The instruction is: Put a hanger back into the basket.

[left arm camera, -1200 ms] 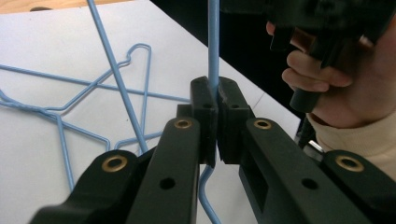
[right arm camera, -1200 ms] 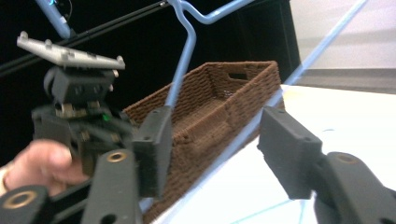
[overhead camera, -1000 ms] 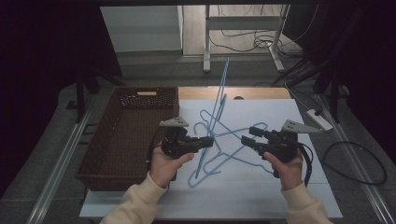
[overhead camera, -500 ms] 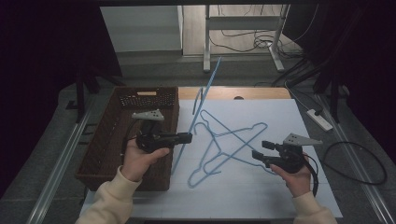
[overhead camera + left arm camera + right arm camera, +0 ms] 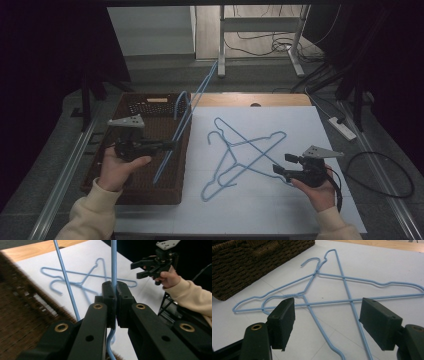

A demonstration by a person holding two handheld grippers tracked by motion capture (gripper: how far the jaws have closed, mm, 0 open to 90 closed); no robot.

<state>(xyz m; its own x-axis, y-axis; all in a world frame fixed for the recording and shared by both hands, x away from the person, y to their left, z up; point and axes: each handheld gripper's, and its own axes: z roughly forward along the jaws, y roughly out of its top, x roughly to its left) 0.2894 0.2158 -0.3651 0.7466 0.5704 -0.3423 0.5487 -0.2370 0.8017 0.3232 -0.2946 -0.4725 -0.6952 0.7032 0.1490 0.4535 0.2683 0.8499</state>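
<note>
A blue wire hanger (image 5: pixel 186 117) is held pinched in the left gripper (image 5: pixel 167 145), the pads pressed tight on the wire, as the left gripper view makes plain (image 5: pixel 113 272). In the high view the hanger is carried at centre left, tilted, with its long side slanting from the lower middle up toward the top centre of the frame. The hook end is hung over the right wall of the wicker basket (image 5: pixel 107 176), which sits at the left of the frame. So the basket lies directly below and to the left of the held hanger, and a drop there is judged to be the coming move.

On the white sheet (image 5: pixel 300 210), at the middle of the frame, two more hangers (image 5: pixel 250 150) are left crossed over each other. Their long bars run diagonally, and the hooks are pointed toward the upper left. The right gripper (image 5: pixel 278 170) is held low at the lower right, just beside the nearer ends of that pair. Its jaws have just been opening and are now spread wide with nothing between them; in the right gripper view the crossed wires (image 5: pixel 347 300) are seen lying ahead of the pads. That hand is the nearer one to the pile. The crossing itself is what may get in the way: one lifted wire may drag the other.
</note>
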